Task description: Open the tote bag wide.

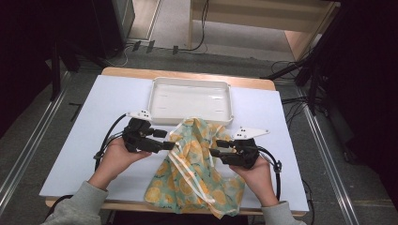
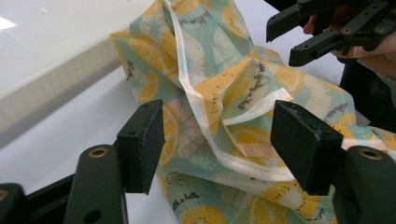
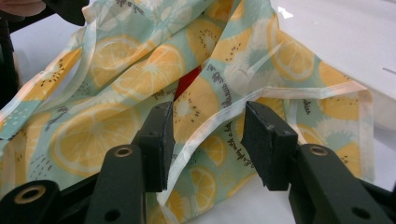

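Observation:
A thin cloth [image 1: 197,164] printed with orange and lemon slices on pale green, with white hems, lies crumpled at the table's front middle. My left gripper [image 1: 169,139] is at its left edge. In the left gripper view its jaws [image 2: 219,144] stand wide apart with the cloth [image 2: 224,93] just beyond the pads. My right gripper [image 1: 214,147] is at the cloth's right side. Its jaws [image 3: 210,144] are parted with a white hem [image 3: 219,116] running loosely between the pads. Something red [image 3: 187,79] peeks from a fold.
A white rectangular tray [image 1: 190,80] stands behind the cloth at the table's back middle, its near corner touching the fabric. A white sheet [image 1: 94,140] covers the wooden table. Cables and aluminium rails run on the floor on both sides.

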Demonstrator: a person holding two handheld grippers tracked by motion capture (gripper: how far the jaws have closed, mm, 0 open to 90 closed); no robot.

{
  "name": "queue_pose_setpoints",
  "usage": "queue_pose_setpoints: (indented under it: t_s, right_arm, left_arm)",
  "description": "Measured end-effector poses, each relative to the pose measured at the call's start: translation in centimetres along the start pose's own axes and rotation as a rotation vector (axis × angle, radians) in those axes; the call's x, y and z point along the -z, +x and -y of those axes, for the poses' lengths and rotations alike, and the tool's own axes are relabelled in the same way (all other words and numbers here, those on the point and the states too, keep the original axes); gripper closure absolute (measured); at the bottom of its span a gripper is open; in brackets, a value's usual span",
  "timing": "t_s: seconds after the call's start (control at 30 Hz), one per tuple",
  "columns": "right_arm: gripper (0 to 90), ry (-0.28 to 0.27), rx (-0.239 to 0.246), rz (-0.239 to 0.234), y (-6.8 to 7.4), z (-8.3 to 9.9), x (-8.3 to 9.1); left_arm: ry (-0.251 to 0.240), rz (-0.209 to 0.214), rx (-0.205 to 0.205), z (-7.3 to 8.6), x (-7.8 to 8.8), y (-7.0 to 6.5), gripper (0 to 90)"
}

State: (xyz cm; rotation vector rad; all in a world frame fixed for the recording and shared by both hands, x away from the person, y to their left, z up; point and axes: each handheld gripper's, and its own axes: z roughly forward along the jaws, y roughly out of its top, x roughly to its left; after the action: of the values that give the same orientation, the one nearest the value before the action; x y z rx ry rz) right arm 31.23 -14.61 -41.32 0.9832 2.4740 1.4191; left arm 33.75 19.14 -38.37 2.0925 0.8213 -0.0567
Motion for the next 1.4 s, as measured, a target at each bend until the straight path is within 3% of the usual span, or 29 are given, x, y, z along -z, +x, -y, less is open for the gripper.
queue_pose_setpoints:
  t_s: [0.1, 0.33, 0.63, 0.83, 0.93, 1.0, 1.17, 1.4]
  right_arm:
    - [54.2, 0.005, -0.004, 0.000, 0.0, 0.1, -0.5]
    - [53.0, 0.026, -0.005, -0.001, 0.1, 0.4, -1.5]
    - [43.4, 0.046, -0.022, -0.014, -0.3, 0.6, -2.0]
    - [41.8, 0.048, -0.052, -0.037, -0.5, 0.7, -2.5]
    - [48.3, 0.042, -0.061, -0.054, -0.5, 0.7, -2.9]
    - [57.5, 0.034, -0.062, -0.056, -0.4, 0.6, -3.1]
    - [89.2, 0.033, -0.035, -0.067, 0.2, 0.0, -2.9]
    - [90.0, 0.023, -0.028, -0.048, 0.2, -0.3, -1.8]
  left_arm:
    - [0.007, 0.022, 0.028, 0.3, -0.3, 0.3, 43.2]
    - [0.034, 0.023, 0.029, 0.6, -1.0, 0.2, 58.4]
    - [0.020, 0.030, 0.027, 0.6, -0.7, 0.1, 88.6]
    - [0.016, 0.027, 0.024, 0.6, -0.6, 0.1, 90.0]
    - [0.013, 0.019, 0.020, 0.5, -0.4, 0.0, 90.0]
    - [0.009, 0.021, 0.021, 0.5, -0.3, 0.0, 90.0]
    - [0.013, 0.003, 0.019, 0.5, 0.5, 0.2, 90.0]
    - [0.012, -0.024, 0.033, 0.9, 2.4, 1.2, 90.0]
